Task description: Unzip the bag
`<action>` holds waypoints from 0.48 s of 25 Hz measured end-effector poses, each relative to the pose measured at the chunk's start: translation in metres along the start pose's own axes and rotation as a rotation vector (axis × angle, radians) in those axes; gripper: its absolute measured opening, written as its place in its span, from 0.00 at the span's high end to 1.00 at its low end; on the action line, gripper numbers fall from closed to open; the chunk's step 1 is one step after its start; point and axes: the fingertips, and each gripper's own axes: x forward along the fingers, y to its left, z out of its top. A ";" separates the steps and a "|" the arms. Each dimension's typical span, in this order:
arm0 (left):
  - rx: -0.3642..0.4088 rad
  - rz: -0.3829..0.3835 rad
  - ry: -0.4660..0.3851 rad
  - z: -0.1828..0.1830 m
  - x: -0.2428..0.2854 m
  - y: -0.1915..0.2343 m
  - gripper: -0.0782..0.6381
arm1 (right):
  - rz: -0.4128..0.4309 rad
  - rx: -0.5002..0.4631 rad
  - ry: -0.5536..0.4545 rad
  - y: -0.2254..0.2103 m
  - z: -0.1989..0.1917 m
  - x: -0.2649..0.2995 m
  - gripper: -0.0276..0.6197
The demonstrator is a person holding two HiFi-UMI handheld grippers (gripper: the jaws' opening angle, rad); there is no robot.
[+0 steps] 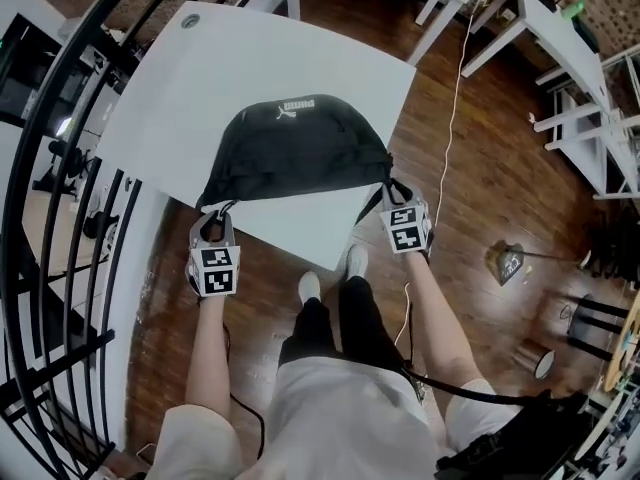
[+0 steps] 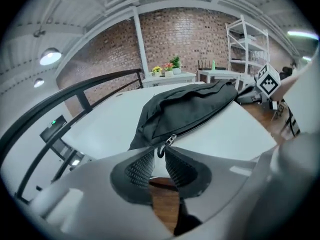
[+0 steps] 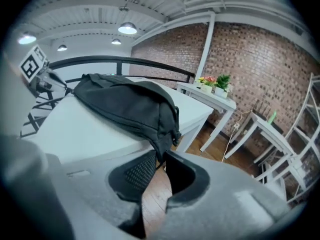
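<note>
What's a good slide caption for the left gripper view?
On a white table, a black bag lies with its zipper pull between the slightly parted jaws of the left gripper.

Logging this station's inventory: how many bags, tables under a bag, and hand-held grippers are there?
black bag: 1
white table: 1
left hand-held gripper and right hand-held gripper: 2
Total: 4

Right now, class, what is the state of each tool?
Left tool: slightly open, zipper pull between its jaws.
Right tool: closed on the bag, at its end.
</note>
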 end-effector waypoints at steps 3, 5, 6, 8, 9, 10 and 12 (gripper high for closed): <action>-0.102 -0.022 -0.024 0.009 -0.031 -0.005 0.73 | -0.013 0.019 0.011 -0.005 0.002 -0.027 0.89; -0.158 -0.032 -0.050 0.009 -0.055 -0.013 0.73 | -0.020 0.034 -0.014 -0.003 0.002 -0.053 0.89; -0.180 -0.038 -0.070 0.007 -0.068 -0.019 0.74 | -0.020 0.051 -0.046 0.000 0.002 -0.071 0.89; -0.208 -0.051 -0.132 0.009 -0.099 -0.039 0.78 | -0.019 0.089 -0.133 0.007 0.005 -0.113 0.90; -0.217 -0.057 -0.171 0.014 -0.117 -0.052 0.81 | -0.019 0.109 -0.182 0.009 0.006 -0.138 0.93; -0.224 -0.062 -0.211 0.021 -0.137 -0.067 0.84 | -0.015 0.130 -0.232 0.013 0.007 -0.164 0.97; -0.228 -0.073 -0.291 0.037 -0.179 -0.098 0.87 | 0.000 0.176 -0.331 0.022 0.011 -0.218 0.97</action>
